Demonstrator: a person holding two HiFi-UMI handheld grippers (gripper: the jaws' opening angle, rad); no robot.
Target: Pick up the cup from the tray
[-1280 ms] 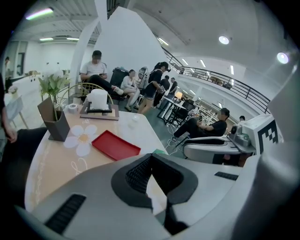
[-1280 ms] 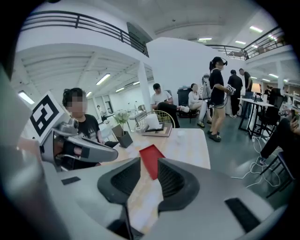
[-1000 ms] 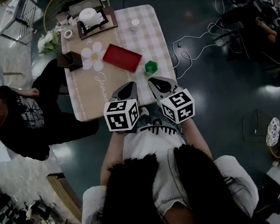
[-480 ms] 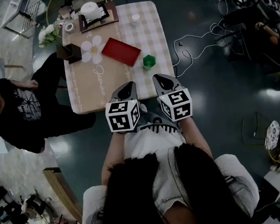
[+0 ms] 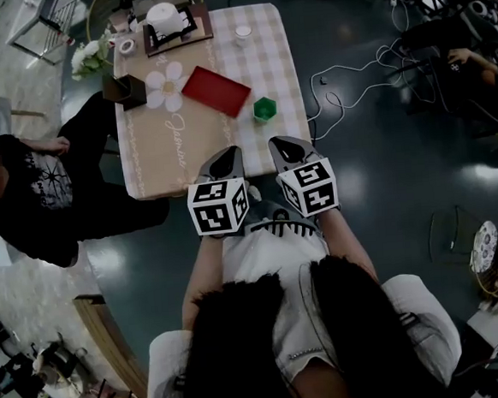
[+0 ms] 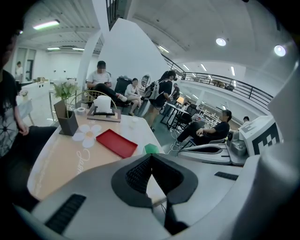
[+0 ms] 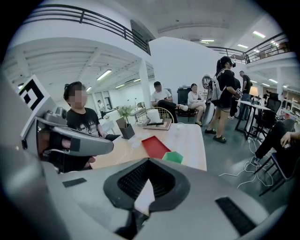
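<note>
A small green cup (image 5: 264, 108) stands on the table just right of a flat red tray (image 5: 216, 91), touching nothing. The left gripper view shows the green cup (image 6: 151, 149) and the red tray (image 6: 116, 143) ahead of the jaws. So does the right gripper view: green cup (image 7: 173, 157), red tray (image 7: 155, 146). My left gripper (image 5: 223, 157) and right gripper (image 5: 284, 144) hover side by side over the table's near edge, short of the cup. Both are shut with nothing between the jaws, as seen on the left gripper (image 6: 151, 157) and the right gripper (image 7: 149, 161).
On the checked tablecloth (image 5: 268, 59) are a dark pen holder (image 5: 123, 88), a flower-shaped mat (image 5: 165, 87), a small white cup (image 5: 242, 35) and a white object on a dark tray (image 5: 163, 20). A seated person (image 5: 43, 201) is at the table's left. Cables (image 5: 343, 79) lie on the floor to the right.
The head view has shifted slightly. Both grippers stay side by side at the table's near edge. Cup and tray have not moved.
</note>
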